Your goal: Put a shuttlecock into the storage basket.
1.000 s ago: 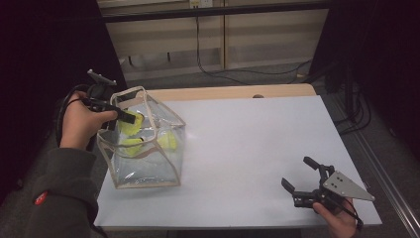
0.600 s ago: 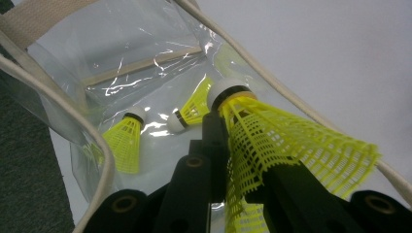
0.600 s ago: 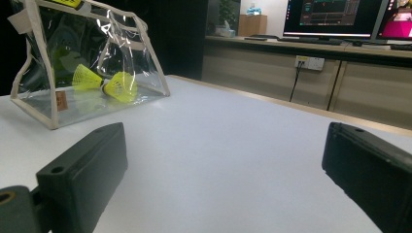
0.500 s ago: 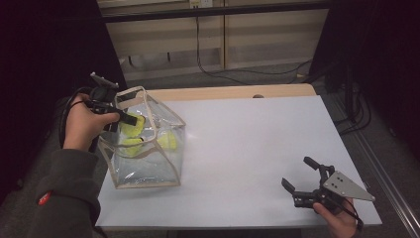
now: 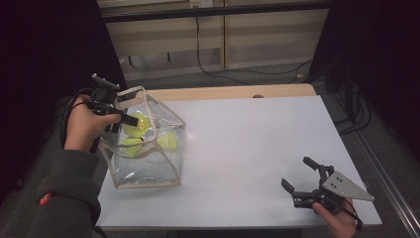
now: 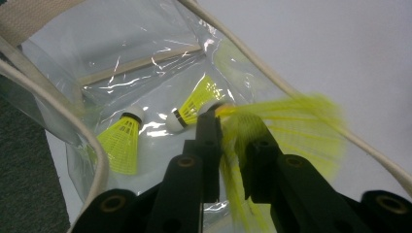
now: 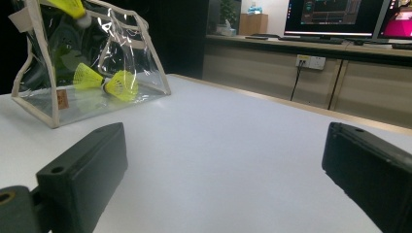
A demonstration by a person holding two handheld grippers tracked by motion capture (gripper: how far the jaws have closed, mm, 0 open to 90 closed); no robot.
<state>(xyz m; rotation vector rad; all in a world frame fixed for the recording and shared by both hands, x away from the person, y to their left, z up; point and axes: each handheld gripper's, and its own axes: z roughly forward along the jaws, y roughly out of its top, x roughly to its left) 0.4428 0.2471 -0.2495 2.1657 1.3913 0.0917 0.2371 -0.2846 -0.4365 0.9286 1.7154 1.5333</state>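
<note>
Over the open top of a clear plastic bag (image 5: 148,148), at the left side of the white bench (image 5: 247,148), the left hand-held gripper (image 5: 130,120) held a yellow shuttlecock (image 6: 272,121). Its jaws had just been opening a little, with the feather skirt of that shuttlecock between them. They stood narrow, and the shuttlecock looked blurry, so I could not tell if the pads still pressed on it or if it was slipping free. Two more yellow shuttlecocks (image 6: 121,141) lay on the bottom of the bag, near each other. The bag stood upright with its pale cloth edges (image 5: 143,184) holding it open. Far away, at the near right corner of the bench, the right hand-held gripper (image 5: 300,179) had its jaws wide apart with nothing between them, just above the bench. Some things could go wrong from here, I think. The shuttlecock could catch on the soft rim and tip out onto the bench. The thin feather skirt could snag on a jaw and hang there. If the left hand pulled back too fast, the jaws could hook the rim and knock the light bag over.
</note>
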